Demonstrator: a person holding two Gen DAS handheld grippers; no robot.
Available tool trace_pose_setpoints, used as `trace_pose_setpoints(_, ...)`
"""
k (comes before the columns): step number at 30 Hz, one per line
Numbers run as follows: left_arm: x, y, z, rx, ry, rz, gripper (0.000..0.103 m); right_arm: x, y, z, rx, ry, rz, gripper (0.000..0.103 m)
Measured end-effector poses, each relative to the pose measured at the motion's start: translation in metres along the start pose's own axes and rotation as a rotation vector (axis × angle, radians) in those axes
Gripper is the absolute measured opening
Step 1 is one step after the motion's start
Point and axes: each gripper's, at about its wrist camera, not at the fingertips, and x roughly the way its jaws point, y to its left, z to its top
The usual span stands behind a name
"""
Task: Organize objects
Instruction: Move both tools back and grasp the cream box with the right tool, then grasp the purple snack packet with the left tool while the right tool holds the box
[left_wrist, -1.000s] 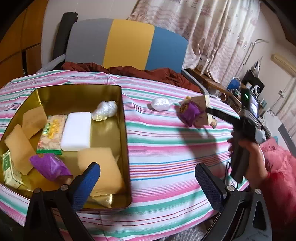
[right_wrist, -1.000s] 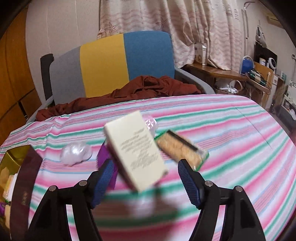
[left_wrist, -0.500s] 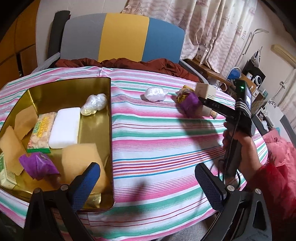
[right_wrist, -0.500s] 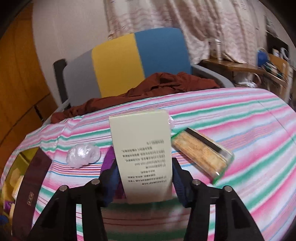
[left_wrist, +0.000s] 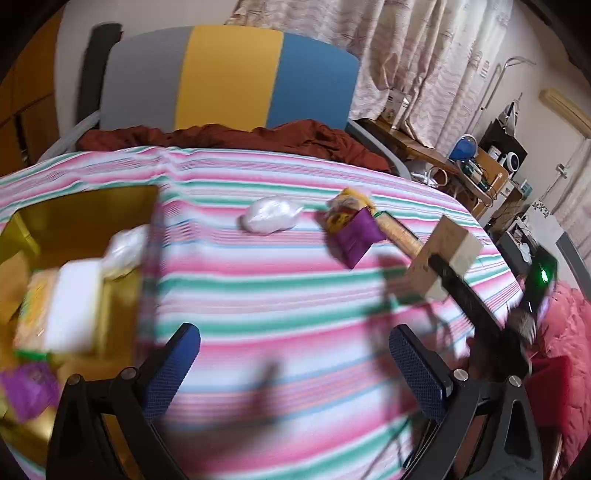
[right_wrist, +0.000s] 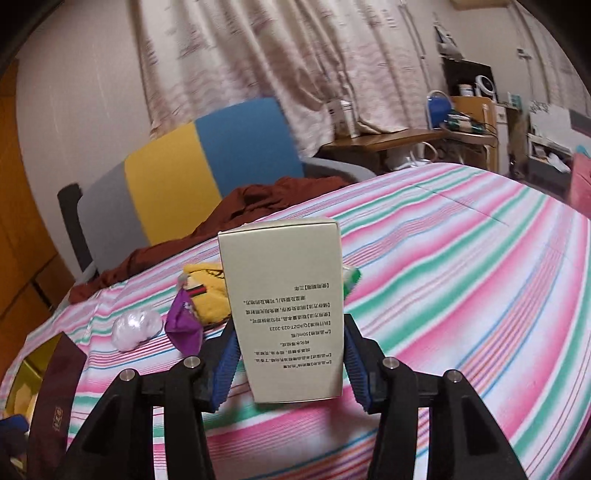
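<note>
My right gripper (right_wrist: 290, 354) is shut on a cream carton (right_wrist: 284, 295) with printed text, held above the striped tablecloth (right_wrist: 461, 277); the left wrist view shows the carton (left_wrist: 445, 258) lifted at the right. My left gripper (left_wrist: 295, 365) is open and empty, over the cloth beside the gold tin (left_wrist: 85, 218). The tin holds a white bar (left_wrist: 72, 299), a biscuit pack and a purple packet (left_wrist: 26, 391). On the cloth lie a white wrapped lump (left_wrist: 269, 218), a purple packet (left_wrist: 354, 236), a yellow pouch (right_wrist: 210, 291) and a long cracker pack (left_wrist: 400, 232).
A grey, yellow and blue chair (left_wrist: 221, 74) with a rust-coloured cloth (left_wrist: 236, 136) stands behind the table. The tin's dark maroon lid (right_wrist: 55, 402) leans at the left. A cluttered wooden desk (right_wrist: 406, 136) and curtains are at the back right. A pink sleeve (left_wrist: 565, 350) is at the right.
My right gripper closed on the cream carton and raised it off the cloth, turning it upright. My left gripper slid to the right, so the tin now sits further left.
</note>
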Motion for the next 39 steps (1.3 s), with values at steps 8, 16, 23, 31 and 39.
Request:
trace_pose_setpoints(8, 0.065, -0.038, 0.036, -0.026, 0.020, 0.017, 0.103, -0.007, -0.005, -0.010, 0.014, -0.030, -0.009, 0.052)
trace_pose_setpoints(16, 0.131, -0.071, 0.069, 0.061, 0.032, 0.056, 0.096, -0.006, -0.018, -0.013, 0.071, -0.038, -0.008, 0.052)
trace_pose_setpoints(23, 0.160, -0.063, 0.072, 0.070, 0.033, 0.071, 0.071, -0.006, -0.019, -0.014, 0.077, -0.042, -0.003, 0.052)
trace_pose_setpoints(31, 0.156, -0.048, 0.053, 0.094, 0.030, 0.035, 0.040, -0.005, -0.023, -0.015, 0.097, -0.035, -0.003, 0.051)
trace_pose_setpoints(39, 0.133, -0.032, 0.032, 0.072, 0.007, -0.005, 0.038, -0.005, -0.019, -0.017, 0.081, -0.037, -0.016, 0.051)
